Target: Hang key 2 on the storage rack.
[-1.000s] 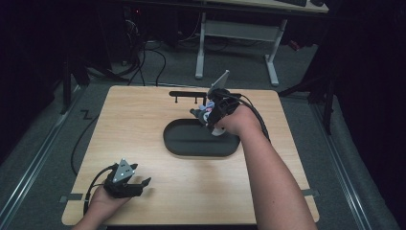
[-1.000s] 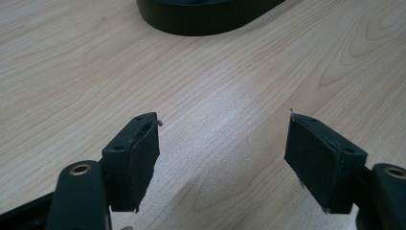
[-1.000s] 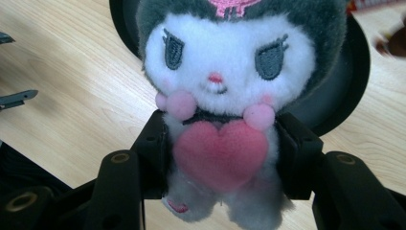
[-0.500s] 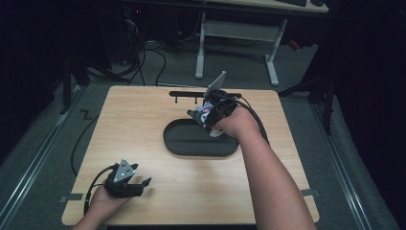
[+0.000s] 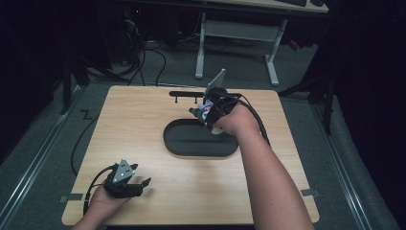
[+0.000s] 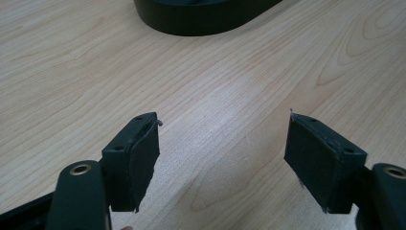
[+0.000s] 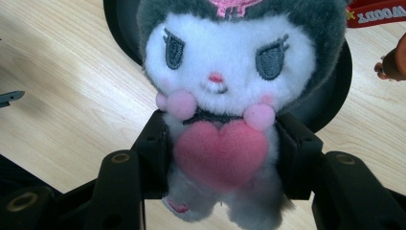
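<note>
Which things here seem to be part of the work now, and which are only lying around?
Probably in use:
- plush toy, clamped in the right gripper
- black oval tray, just below the toy

Lying about or idle:
- left gripper, open over bare table
- black bar at the table's far edge

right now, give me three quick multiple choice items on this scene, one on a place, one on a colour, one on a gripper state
1. Where is the right gripper holding the grey and white plush toy?
A. over the far edge of the black oval tray
B. off the light wooden table
C. beside the left gripper

2. What colour is the heart on the toy's chest?
A. blue
B. pink
C. yellow

3. How is the left gripper?
A. shut on the toy
B. shut on the tray
C. open, empty

Answers: 1 A, the high view shows it at the tray's far rim. 2 B, seen in the right gripper view. 3 C, its jaws stand apart over bare wood.
</note>
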The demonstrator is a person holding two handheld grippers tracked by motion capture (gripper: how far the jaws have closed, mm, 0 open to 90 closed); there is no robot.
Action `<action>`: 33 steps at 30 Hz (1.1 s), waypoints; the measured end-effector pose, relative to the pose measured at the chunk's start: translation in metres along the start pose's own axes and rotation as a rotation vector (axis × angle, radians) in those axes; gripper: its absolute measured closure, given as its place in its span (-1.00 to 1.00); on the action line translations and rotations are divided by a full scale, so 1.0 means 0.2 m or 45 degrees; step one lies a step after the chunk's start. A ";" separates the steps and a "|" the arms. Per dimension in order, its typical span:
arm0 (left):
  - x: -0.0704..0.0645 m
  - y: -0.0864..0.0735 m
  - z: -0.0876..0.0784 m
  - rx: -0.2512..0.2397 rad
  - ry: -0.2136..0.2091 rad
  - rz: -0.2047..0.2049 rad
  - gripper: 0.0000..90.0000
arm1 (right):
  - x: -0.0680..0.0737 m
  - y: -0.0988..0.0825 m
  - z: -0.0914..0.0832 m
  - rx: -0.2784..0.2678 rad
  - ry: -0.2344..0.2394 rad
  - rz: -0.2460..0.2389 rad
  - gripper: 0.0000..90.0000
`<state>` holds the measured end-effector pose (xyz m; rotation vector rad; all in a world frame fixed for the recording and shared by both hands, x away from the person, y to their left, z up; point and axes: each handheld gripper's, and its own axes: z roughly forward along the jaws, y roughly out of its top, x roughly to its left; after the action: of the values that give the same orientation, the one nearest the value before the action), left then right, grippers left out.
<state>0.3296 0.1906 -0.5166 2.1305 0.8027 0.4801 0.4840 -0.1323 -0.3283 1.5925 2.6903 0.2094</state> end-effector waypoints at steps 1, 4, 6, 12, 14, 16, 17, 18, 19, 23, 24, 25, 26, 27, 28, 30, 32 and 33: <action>0.00 0.00 0.00 -0.001 0.000 0.002 -0.38 | 0.00 0.00 0.00 -0.003 -0.004 -0.014 0.06; 0.00 0.00 0.00 0.004 -0.002 0.003 -0.38 | 0.00 0.00 -0.01 -0.005 -0.010 0.001 0.06; 0.00 0.00 0.00 0.006 -0.004 0.003 -0.38 | -0.01 0.01 0.00 -0.007 -0.015 -0.006 0.06; 0.00 0.00 0.00 0.004 -0.003 -0.003 -0.38 | -0.03 0.03 0.05 0.000 -0.001 0.005 0.06; 0.00 0.00 0.00 0.006 -0.004 0.000 -0.38 | -0.04 0.04 0.07 -0.004 0.002 0.005 0.06; 0.00 0.00 0.00 0.007 -0.005 0.001 -0.38 | -0.05 0.04 0.08 0.001 0.005 0.014 0.06; 0.00 0.00 0.00 0.007 -0.006 0.001 -0.38 | -0.05 0.04 0.09 0.002 0.005 0.013 0.06; 0.00 0.00 0.00 0.008 -0.007 0.002 -0.38 | -0.06 0.04 0.10 0.004 0.009 0.014 0.06; 0.00 0.00 0.00 0.008 -0.008 0.002 -0.38 | -0.06 0.03 0.11 0.005 0.010 0.021 0.05; 0.00 0.00 0.00 0.015 -0.012 0.010 -0.38 | -0.07 0.01 0.17 -0.003 0.040 0.051 0.03; 0.00 -0.01 0.01 0.012 -0.011 0.009 -0.38 | -0.08 0.01 0.19 -0.017 0.059 0.061 0.02; 0.00 -0.01 0.01 0.015 -0.012 0.010 -0.38 | -0.09 0.00 0.20 -0.036 0.074 0.067 0.01; 0.00 -0.01 0.01 0.017 -0.012 0.012 -0.38 | -0.09 0.00 0.21 -0.051 0.079 0.079 -0.01; 0.00 -0.01 0.01 0.018 -0.012 0.013 -0.38 | -0.09 0.00 0.22 -0.061 0.093 0.077 -0.05; -0.01 -0.01 0.01 0.023 -0.015 0.015 -0.38 | -0.09 -0.01 0.23 -0.066 0.095 0.081 -0.11; -0.01 -0.01 0.01 0.025 -0.014 0.017 -0.38 | -0.10 -0.01 0.24 -0.078 0.105 0.104 -0.23; -0.01 -0.01 0.01 0.026 -0.014 0.016 -0.38 | -0.10 -0.02 0.24 -0.096 0.111 0.109 -0.28; -0.01 0.00 0.01 0.027 -0.014 0.016 -0.38 | -0.10 -0.02 0.24 -0.098 0.116 0.117 -0.29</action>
<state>0.3296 0.1888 -0.5189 2.1570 0.7915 0.4684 0.4933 -0.1471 -0.3781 1.7265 2.6400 0.3916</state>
